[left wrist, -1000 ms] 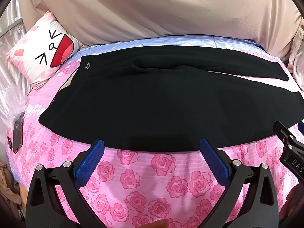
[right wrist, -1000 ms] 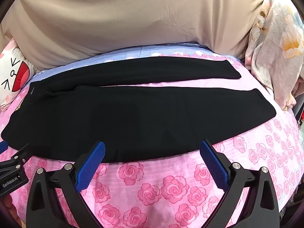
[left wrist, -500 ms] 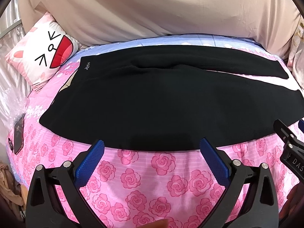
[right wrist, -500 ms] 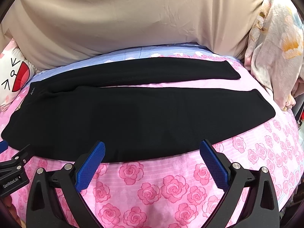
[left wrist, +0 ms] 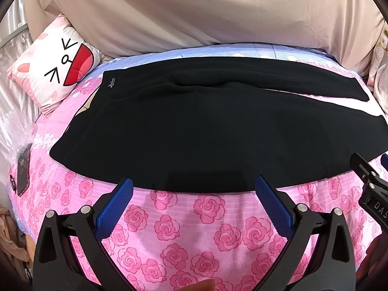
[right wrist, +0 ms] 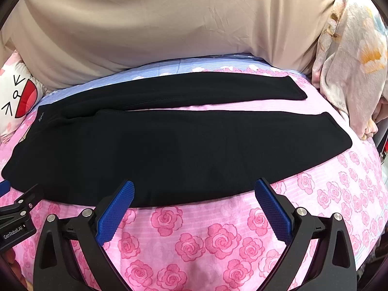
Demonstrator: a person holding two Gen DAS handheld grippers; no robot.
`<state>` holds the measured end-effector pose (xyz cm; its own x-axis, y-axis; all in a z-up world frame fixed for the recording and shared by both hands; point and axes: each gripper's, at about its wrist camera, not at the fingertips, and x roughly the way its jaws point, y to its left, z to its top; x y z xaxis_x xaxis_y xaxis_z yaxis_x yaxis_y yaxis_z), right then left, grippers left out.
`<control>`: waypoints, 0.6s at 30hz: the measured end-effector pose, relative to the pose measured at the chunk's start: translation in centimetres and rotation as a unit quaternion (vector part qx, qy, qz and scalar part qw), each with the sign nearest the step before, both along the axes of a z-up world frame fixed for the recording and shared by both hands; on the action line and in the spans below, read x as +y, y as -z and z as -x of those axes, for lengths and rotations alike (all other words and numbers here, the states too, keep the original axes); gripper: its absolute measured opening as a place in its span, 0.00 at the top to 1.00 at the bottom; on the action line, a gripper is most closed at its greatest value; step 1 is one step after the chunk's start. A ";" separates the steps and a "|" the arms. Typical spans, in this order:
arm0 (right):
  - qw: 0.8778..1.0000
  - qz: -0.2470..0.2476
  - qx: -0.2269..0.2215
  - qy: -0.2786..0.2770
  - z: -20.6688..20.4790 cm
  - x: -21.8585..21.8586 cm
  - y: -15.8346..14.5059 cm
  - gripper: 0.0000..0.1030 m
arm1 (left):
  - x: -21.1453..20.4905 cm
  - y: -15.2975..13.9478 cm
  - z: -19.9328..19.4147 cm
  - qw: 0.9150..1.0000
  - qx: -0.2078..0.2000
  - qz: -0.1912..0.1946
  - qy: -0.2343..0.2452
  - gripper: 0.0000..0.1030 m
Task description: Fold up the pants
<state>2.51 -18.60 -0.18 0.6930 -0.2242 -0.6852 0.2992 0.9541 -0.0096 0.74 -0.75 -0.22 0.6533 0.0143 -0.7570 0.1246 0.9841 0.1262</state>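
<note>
Pants (left wrist: 198, 131) lie flat on rose-print bedsheet (left wrist: 198, 230), beige curtain (left wrist: 194, 12) behind.

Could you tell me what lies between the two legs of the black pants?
In the right wrist view, only a bare strip of pink bedsheet separates the black fabric pants' legs.

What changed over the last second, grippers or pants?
Almost nothing: the left gripper eased slightly back from the black pants, the right gripper barely shifted. Both stayed open, gripping nothing; the pants stayed flat and unfolded on the rose bedsheet.
</note>
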 end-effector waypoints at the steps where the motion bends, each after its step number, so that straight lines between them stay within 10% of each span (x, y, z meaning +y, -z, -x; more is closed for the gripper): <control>1: 1.000 0.000 0.000 0.000 0.0 -0.1 0.0 0.05 | 0.0 0.0 0.0 1.000 0.000 0.000 0.000 0.04; 18: 1.000 -0.022 -0.013 -0.007 -1.0 -3.5 -0.4 0.05 | -1.6 0.9 -1.7 0.999 0.015 -0.051 -0.005 0.04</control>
